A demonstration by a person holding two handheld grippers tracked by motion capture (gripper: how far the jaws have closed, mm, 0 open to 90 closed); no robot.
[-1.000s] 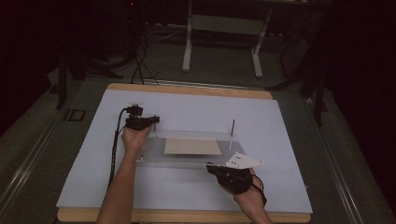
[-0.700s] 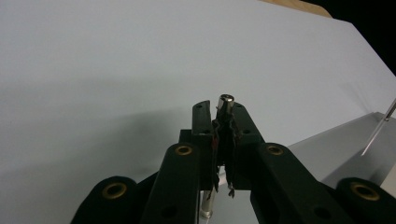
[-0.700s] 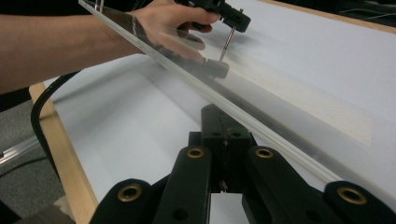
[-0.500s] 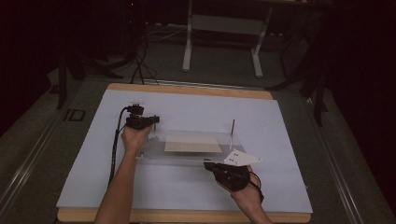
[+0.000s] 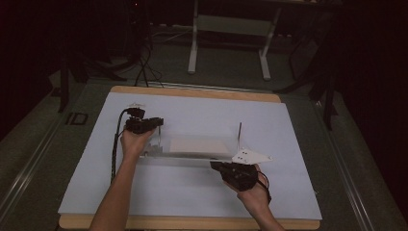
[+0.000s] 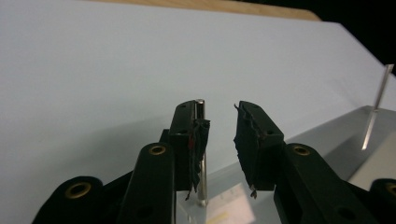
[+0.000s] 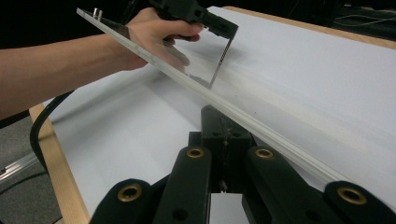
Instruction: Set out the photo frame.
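Lying flat near the middle of the pale blue table cover [image 5: 288, 125], a clear acrylic plate [image 5: 192, 155] with two thin upright metal pins, one at each end: the left pin [image 6: 201, 154] and the right pin [image 5: 239, 135], with a pale rectangular sheet [image 5: 199, 145] showing on or under the plate between them. Clamped on the plate's near right edge, the right gripper [image 5: 222, 165], jaws pressed fully together on the clear rim, as seen in the right gripper view [image 7: 226, 135]; right hand [image 5: 255, 192] behind it, forearm coming in from the bottom edge, grey three-cornered plate [image 5: 250, 155] on top. Poised at the plate's left end, the left gripper [image 5: 155, 144], pointing down over the left pin; jaws just opened and now parted, the pin standing against the left-hand pad [image 6: 198, 140] in its own view and clear of the other pad [image 6: 247, 137], so no longer squeezed. Left hand [image 5: 135, 139] wrapped over the gripper body from above, wrist bent, bare forearm stretching back toward the near table edge, black cable [image 5: 115, 144] trailing alongside. Around the cover, a wooden table rim [image 5: 192, 91]; beyond, a dark floor with a grey metal stand [image 5: 228, 43].
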